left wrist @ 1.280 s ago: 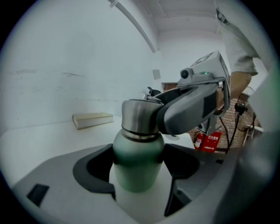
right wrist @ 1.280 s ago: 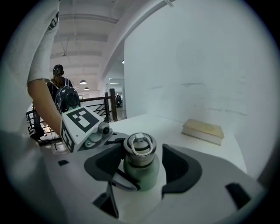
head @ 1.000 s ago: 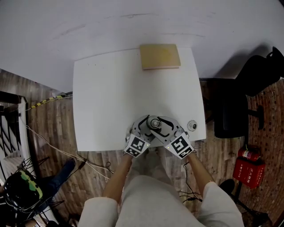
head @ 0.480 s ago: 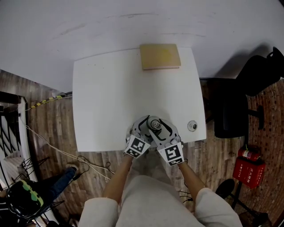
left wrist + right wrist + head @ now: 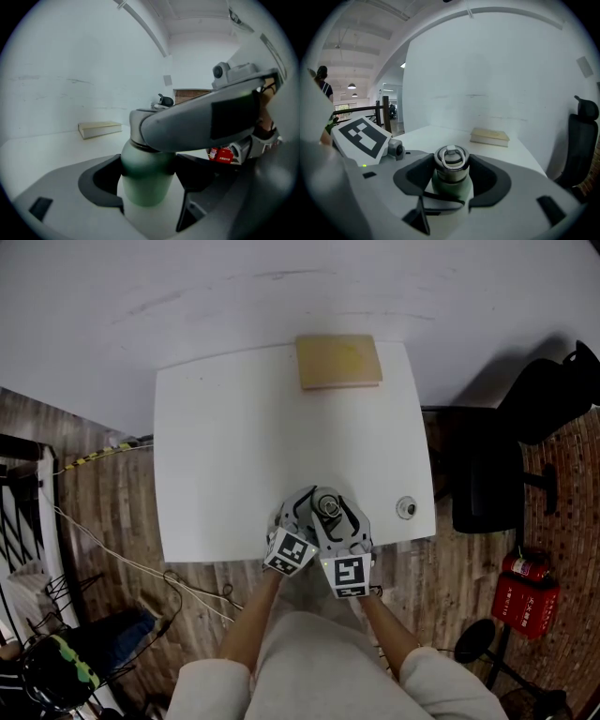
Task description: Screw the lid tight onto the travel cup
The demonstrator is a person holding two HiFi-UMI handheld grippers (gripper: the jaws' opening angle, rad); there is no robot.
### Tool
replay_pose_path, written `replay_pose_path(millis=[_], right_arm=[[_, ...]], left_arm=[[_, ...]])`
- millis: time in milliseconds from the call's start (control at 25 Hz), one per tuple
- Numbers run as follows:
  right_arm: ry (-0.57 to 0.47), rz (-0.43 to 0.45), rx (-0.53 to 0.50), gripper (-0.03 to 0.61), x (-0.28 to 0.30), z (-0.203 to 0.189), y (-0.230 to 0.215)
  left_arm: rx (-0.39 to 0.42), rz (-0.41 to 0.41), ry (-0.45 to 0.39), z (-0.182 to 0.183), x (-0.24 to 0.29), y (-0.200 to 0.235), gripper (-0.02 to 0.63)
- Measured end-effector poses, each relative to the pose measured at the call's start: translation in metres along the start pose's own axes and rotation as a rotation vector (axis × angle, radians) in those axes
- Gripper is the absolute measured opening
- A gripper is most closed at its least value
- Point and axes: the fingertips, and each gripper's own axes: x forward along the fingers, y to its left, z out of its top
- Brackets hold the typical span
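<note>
The white desk (image 5: pixel 234 446) carries a tan book (image 5: pixel 338 359) at its far edge. At the near edge, the left gripper (image 5: pixel 147 185) clamps the body of the upright green travel cup (image 5: pixel 145 168). The right gripper (image 5: pixel 451 176) has its jaws closed on the lid (image 5: pixel 451 161) atop the cup.

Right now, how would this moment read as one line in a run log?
left tongs: shut on travel cup | right tongs: shut on lid | cup: upright, near edge of table

A tan book (image 5: pixel 338 360) lies at the white table's (image 5: pixel 234 446) far edge — black chair (image 5: pixel 487 474) beside.
</note>
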Motion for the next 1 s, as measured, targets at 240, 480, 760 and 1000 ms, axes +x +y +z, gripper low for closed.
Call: replay_pose_path(millis=[240, 480, 760, 1000], right_arm=[[-0.012, 0.044, 0.03, 0.233, -0.002, -0.001, 0.003], [-0.017, 0.25, -0.102, 0.291, -0.006, -0.004, 0.008], [-0.002, 0.457, -0.248, 0.285, 0.001, 0.005, 0.007], [0.027, 0.6, -0.313, 0.253, 0.001, 0.0, 0.012]], left_arm=[[0.007, 0.007, -0.012, 0.005, 0.001, 0.001, 0.344], [0.005, 0.0, -0.006, 0.003, -0.001, 0.0, 0.344], [0.015, -0.012, 0.0, 0.005, -0.001, 0.0, 0.344], [0.018, -0.02, 0.007, 0.002, -0.001, -0.001, 0.344]])
